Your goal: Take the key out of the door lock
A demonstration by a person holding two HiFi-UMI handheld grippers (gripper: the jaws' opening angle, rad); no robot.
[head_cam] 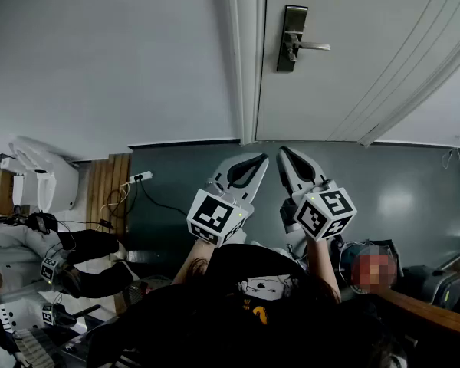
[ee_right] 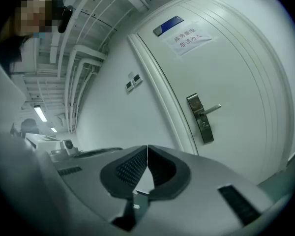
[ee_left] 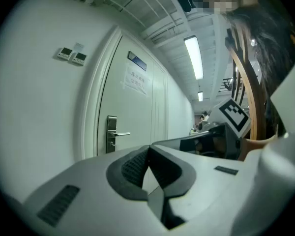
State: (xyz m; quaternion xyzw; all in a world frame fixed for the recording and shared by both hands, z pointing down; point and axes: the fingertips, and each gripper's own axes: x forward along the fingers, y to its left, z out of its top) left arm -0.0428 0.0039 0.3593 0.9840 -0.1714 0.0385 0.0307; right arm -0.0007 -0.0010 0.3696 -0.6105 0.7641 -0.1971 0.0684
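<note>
The white door (head_cam: 368,52) carries a dark metal lock plate (head_cam: 294,38) with a silver lever handle (head_cam: 313,46). Just below the lever a small stub (head_cam: 290,55) sticks out; it is too small to tell whether this is the key. The lock plate (ee_left: 111,134) also shows in the left gripper view, and the lock plate (ee_right: 200,118) in the right gripper view. My left gripper (head_cam: 262,158) and right gripper (head_cam: 282,152) are side by side, well short of the door and below the lock. Both are shut with nothing in them, as the left gripper (ee_left: 148,146) and right gripper (ee_right: 147,146) show.
The door frame (head_cam: 245,60) stands left of the lock, beside a plain white wall (head_cam: 107,52) with two small switches (ee_left: 72,56). A paper notice (ee_right: 188,37) hangs on the door. A power strip (head_cam: 140,177) with cables lies on the grey floor. A seated person (head_cam: 77,259) is at the lower left.
</note>
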